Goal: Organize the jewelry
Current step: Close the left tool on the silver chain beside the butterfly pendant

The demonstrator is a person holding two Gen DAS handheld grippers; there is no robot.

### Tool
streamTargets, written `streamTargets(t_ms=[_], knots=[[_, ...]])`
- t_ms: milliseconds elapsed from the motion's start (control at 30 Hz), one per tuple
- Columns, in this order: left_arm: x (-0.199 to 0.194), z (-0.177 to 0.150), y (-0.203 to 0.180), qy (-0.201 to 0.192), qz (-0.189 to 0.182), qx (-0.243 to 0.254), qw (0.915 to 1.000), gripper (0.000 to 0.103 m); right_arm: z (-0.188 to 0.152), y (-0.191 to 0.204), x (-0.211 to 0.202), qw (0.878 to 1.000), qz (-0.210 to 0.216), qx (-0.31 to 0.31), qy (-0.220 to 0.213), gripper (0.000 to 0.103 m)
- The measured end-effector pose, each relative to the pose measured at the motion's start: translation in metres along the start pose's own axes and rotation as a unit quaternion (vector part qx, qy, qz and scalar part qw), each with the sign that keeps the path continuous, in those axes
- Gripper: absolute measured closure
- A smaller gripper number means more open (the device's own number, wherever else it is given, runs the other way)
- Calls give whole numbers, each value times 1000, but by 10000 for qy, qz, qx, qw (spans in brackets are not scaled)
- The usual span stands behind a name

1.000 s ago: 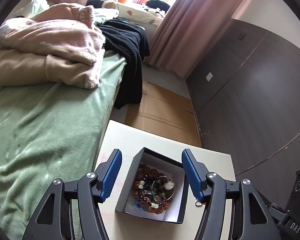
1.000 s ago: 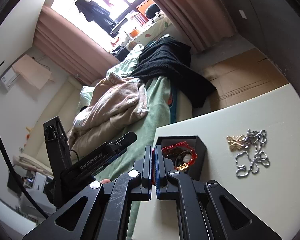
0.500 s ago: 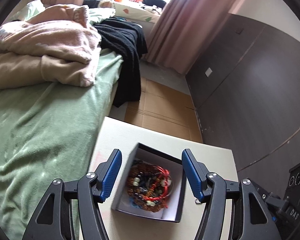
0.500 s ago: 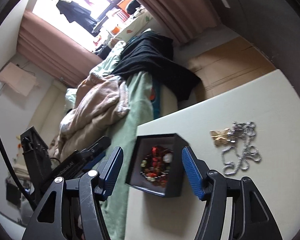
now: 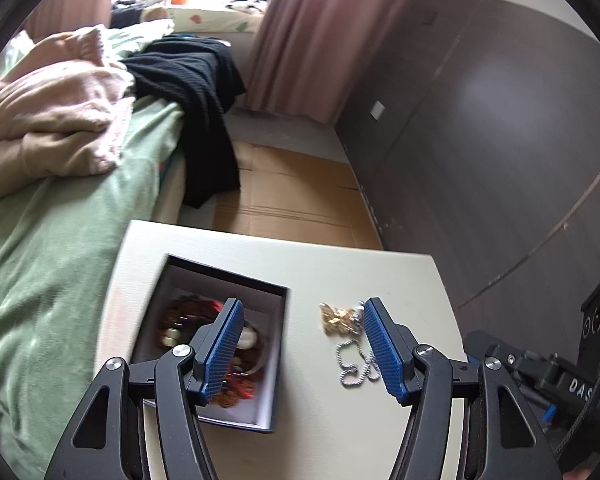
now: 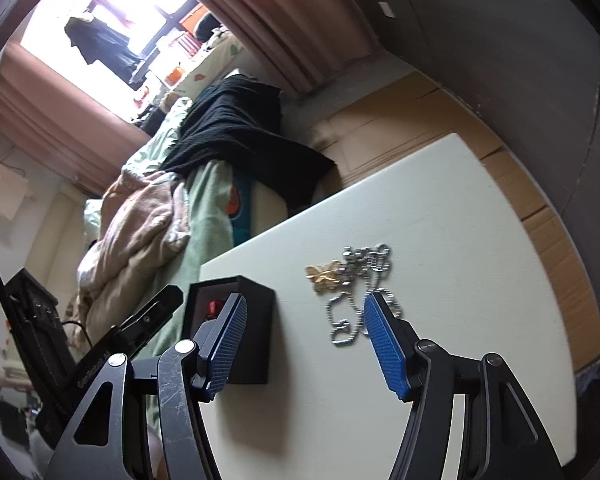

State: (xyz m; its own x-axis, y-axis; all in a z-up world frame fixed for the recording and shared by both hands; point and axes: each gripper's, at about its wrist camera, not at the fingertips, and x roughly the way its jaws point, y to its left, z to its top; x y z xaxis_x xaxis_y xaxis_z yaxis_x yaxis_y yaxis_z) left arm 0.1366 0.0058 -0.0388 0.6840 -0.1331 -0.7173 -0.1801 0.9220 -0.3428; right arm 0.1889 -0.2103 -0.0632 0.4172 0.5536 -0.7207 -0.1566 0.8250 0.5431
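On the pale counter [image 6: 440, 240], between the bed [image 5: 40, 260] and the dark wall panels, two groups of jewelry are recorded; largest is the black box [image 5: 216, 344], open-topped, standing at the counter's bed-side edge and holding a heap of red and brown beaded bracelets [image 5: 204, 344]; just beside it on bare counter, apart from the box, the silver ball chain [image 6: 360, 300] is noted, loosely coiled, its long axis running away from the tools; touching its far end, the small gold butterfly piece [image 6: 322, 274] is seen. Right tool [image 6: 304, 344] is observed wide open and empty, the chain's near loops lying by its right pad; left tool [image 5: 300, 350] is likewise wide open and empty, straddling box wall and chain. Right tool is judged nearer to the chain and better aligned with it.
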Motion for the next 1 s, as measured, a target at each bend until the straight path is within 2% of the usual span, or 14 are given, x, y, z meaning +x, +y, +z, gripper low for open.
streamTargets(t_ms=[200,400,467,533,667,833,1000], knots=[[22,-8,-33,240,-90,256,9993,40,6,-32,-16,9989,-334,325,-113,41],[51,-5,-59,584,-106,550,9967,40,11,-61,-32,9970,-359,655,-176,41],[58,-5,-64,679,-82,636,9956,44,14,-69,-35,9961,-381,770,-196,41],[67,-5,-69,789,-16,707,9944,53,17,-80,-38,9945,-446,921,-224,41],[88,-4,-77,998,137,838,9914,60,22,-99,-42,9921,-459,1157,-175,41],[117,-2,-86,1240,329,1041,9863,65,26,-114,-45,9904,-430,1308,-132,41],[138,-2,-97,1361,408,1279,9816,66,26,-122,-48,9890,-375,1424,-127,41]])
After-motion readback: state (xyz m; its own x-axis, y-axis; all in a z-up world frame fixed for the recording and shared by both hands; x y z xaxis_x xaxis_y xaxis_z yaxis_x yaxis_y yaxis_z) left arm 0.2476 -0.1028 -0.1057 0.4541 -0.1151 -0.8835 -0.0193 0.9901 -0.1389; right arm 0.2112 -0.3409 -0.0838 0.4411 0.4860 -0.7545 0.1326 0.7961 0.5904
